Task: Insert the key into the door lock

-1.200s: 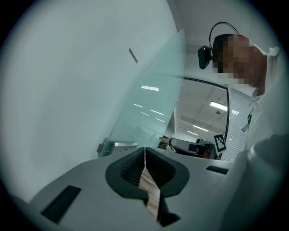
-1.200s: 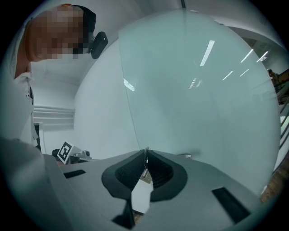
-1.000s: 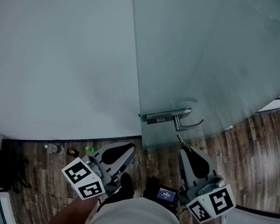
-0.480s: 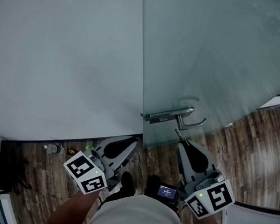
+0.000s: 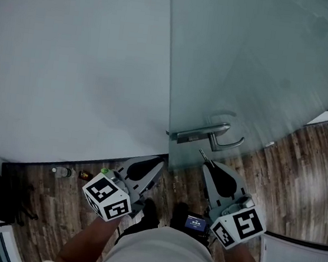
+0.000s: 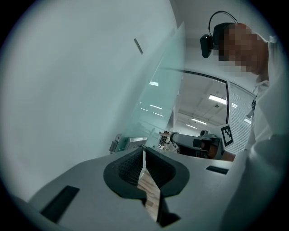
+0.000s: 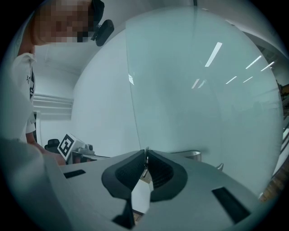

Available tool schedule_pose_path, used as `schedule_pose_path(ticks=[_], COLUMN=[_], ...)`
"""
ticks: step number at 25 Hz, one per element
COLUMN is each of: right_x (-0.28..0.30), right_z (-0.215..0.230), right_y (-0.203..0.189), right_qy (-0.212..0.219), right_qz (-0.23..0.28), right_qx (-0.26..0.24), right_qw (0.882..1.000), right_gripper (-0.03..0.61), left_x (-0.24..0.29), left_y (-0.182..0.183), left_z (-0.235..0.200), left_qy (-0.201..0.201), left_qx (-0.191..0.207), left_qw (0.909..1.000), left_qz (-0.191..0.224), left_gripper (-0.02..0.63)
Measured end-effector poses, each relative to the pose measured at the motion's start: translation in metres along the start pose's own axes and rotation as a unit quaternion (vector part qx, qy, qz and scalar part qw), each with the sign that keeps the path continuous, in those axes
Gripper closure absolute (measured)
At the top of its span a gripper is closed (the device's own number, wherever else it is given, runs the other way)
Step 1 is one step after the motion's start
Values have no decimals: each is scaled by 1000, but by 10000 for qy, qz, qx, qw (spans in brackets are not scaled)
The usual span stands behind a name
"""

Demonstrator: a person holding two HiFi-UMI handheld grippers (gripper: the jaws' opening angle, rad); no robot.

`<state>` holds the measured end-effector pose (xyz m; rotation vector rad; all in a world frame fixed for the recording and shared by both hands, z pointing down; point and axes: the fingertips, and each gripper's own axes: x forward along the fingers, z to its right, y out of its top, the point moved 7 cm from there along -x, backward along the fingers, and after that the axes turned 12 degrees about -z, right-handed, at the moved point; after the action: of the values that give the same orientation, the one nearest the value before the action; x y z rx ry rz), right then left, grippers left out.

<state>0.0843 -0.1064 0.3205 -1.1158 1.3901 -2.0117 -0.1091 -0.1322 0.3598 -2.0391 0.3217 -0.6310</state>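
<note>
Thin silver metal key (image 5: 202, 155) is pinched in the right gripper (image 5: 208, 165), near the steel lever-handle door lock (image 5: 194, 136) — if it arrives misaligned, it may skid off the plate. The left gripper (image 5: 159, 166) is clenched, empty.

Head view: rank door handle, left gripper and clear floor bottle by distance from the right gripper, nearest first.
1. Door handle, just ahead of the right gripper.
2. Left gripper, alongside on its left.
3. Clear bottle, far left, beyond the left gripper.
</note>
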Motion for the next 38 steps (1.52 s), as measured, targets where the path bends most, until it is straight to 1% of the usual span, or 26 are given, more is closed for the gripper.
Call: schedule_pose_path(ticks=[5, 9, 19, 27, 38], right_x=[10, 19, 38, 51, 60], right_z=[3, 5, 13, 11, 14], right_y=[-13, -23, -43, -48, -44], right_qy=[-15, -68, -184, -294, -440], right_qz=[-143, -267, -434, -524, -479], right_qx=[1, -9, 189, 124, 132], right_qw=[9999, 9996, 9987, 9981, 9978], right_gripper=[551, 551, 551, 551, 551], left_x=[3, 7, 17, 22, 27], left_y=[-8, -12, -17, -12, 1], left_z=[-8, -12, -25, -33, -44], left_qy=[105, 101, 104, 55, -35], left_qx=[-37, 26, 88, 149, 257], left_qw=[9999, 9999, 9997, 9995, 9993], left_qz=[-11, -76, -226, -286, -280], left_gripper=[596, 595, 595, 595, 595])
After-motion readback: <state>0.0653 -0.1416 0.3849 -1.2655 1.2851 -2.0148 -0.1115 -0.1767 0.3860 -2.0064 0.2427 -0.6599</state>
